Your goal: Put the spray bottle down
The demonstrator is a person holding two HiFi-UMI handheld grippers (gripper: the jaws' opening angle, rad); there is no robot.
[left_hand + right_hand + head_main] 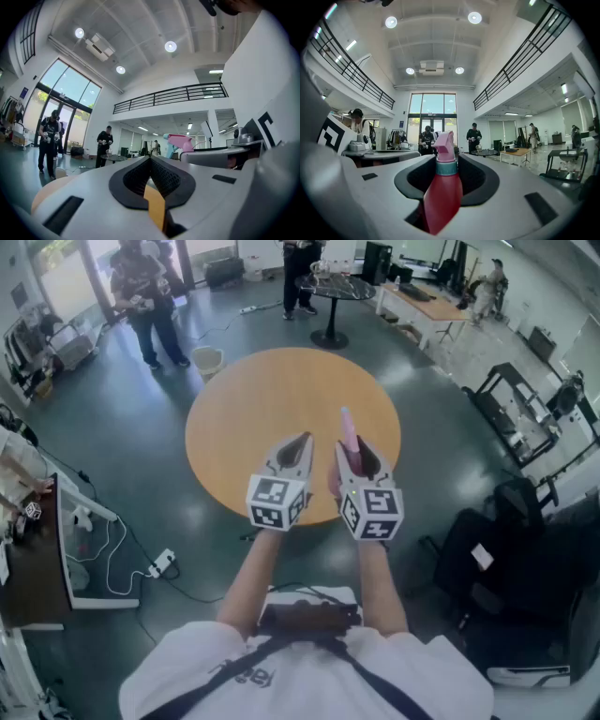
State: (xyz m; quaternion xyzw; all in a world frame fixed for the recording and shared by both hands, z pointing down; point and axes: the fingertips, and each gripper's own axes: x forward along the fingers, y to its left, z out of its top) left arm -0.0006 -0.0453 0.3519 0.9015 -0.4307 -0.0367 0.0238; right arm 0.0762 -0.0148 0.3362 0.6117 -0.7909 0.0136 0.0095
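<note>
Pink and red is the spray bottle (pixel 349 432). In the head view it sticks out of your right hand-held gripper (pixel 360 454), which is clenched on it. The bottle points away from you, over the near part of the round wooden tabletop (pixel 244 409). Your left hand-held gripper (pixel 298 448) is just beside it and carries nothing.

In the left gripper view, the left hand-held gripper (pixel 150 158) has its jaws pressed together with nothing in them. The bottle's pink top (pixel 180 141) peeks out to the right.

In the right gripper view, the right hand-held gripper (pixel 446 157) squeezes the red body of the spray bottle (pixel 440 192) from both sides. The long way of the bottle runs the same way as the jaws, flat and level, with the spray top at the far end. So the bottle lies on its side in the air, and the tabletop is below and ahead of it. Your right hand has to do this job. I think you must tip the bottle so its bottom goes down first.

The bottle's bottom is hidden deep inside the jaws. This view shows no tabletop, so you cannot tell how high the bottle is.
</note>
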